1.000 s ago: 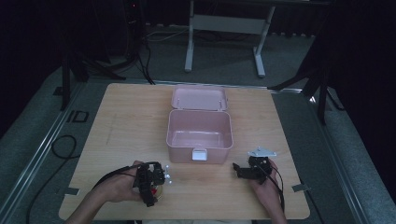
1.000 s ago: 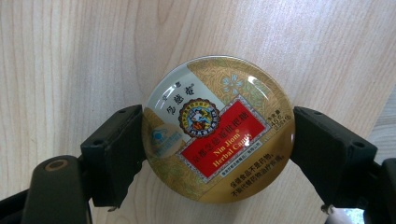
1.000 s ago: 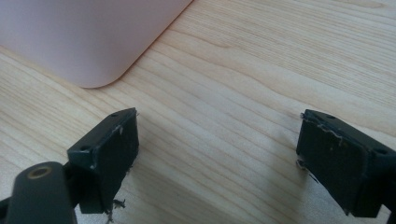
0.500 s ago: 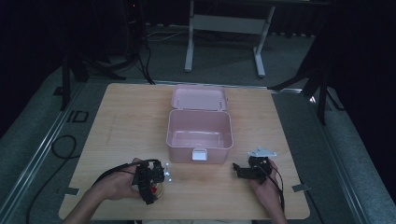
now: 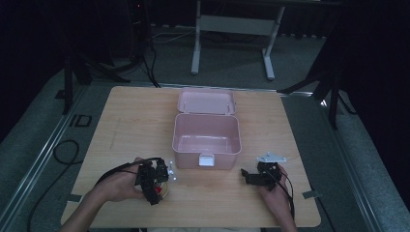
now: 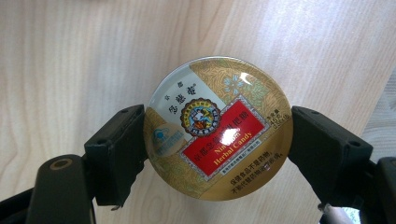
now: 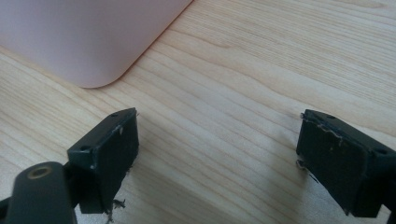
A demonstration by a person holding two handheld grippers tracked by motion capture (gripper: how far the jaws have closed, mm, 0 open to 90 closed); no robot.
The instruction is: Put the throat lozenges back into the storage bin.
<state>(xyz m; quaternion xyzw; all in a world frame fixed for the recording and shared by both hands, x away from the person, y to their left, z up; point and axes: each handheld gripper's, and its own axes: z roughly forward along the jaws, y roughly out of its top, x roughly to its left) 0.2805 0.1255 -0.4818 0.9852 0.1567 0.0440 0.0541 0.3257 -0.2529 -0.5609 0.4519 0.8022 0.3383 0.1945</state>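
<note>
A round gold candy tin (image 6: 218, 135) with a red label reading "Herbal Candy" lies flat over the wooden table, lid toward the camera. My left gripper (image 6: 217, 140) is shut on it, one black jaw pressed to each side of its rim. In the high view the left gripper (image 5: 153, 181) sits near the table's front edge, left of the box, and points down. My right gripper (image 7: 217, 149) is open and low over bare wood with nothing between its jaws. In the high view the right gripper (image 5: 251, 177) lies front right of the box.
An open pink plastic box (image 5: 207, 135) stands mid-table with its lid (image 5: 206, 101) folded back and a white latch at the front. Its rounded corner (image 7: 93, 42) lies just ahead of the right gripper. The wooden table (image 5: 125, 121) has free room to either side.
</note>
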